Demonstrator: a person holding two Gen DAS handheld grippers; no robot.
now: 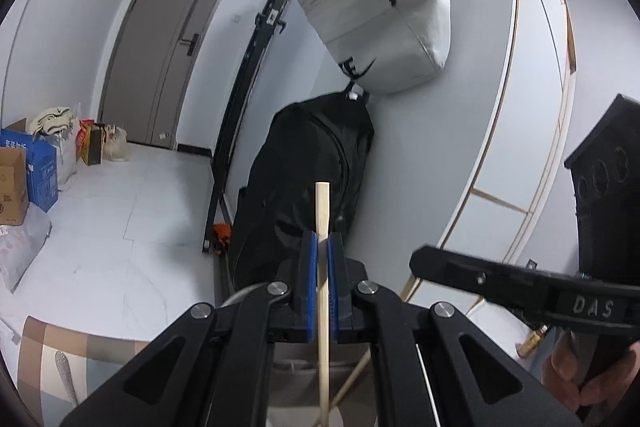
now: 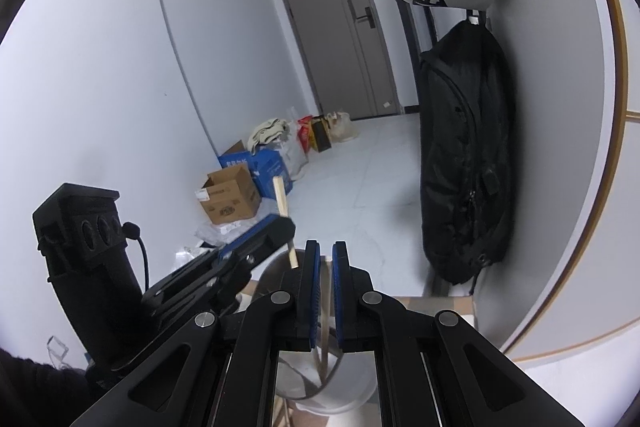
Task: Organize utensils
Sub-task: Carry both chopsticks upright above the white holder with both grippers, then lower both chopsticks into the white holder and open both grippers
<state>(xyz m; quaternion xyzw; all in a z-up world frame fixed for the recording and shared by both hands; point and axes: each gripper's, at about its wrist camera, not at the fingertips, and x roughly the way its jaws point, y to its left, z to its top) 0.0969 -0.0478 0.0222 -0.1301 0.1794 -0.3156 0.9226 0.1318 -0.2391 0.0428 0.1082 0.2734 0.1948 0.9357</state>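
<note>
two grippers up, one in each of my hands. left fingers (image 1: 322, 259) are clamped tight on a wooden chopstick (image 1: 322, 219), blue pads pressing both sides; the stick runs up past the tips and down between the arms toward a white cup (image 2: 340, 383) below. a second chopstick (image 1: 354, 379) leans slanted low down in the left view, behind the one i hold. in the right view the same held stick (image 2: 281, 201) pokes out above and below my left gripper, tilted a bit off upright.

right fingers (image 2: 325, 263) are nearly closed, a narrow slit between the pads; a thin pale stick (image 2: 325, 343) shows in the gap lower down, reaching into the cup, but i cannot tell if the pads actually press it. in the left view the right gripper (image 1: 424, 259) comes in from the right edge, my hand (image 1: 588, 371) wrapped on its handle.

desk has a checked cloth (image 1: 44, 343) with a metal spoon (image 1: 66, 375) lying on it, lower left of the left view. behind: black backpack (image 1: 304, 179) and pale bag (image 1: 380, 23) hanging on the wall, grey door (image 1: 168, 43), boxes (image 2: 236, 195) on the floor.
</note>
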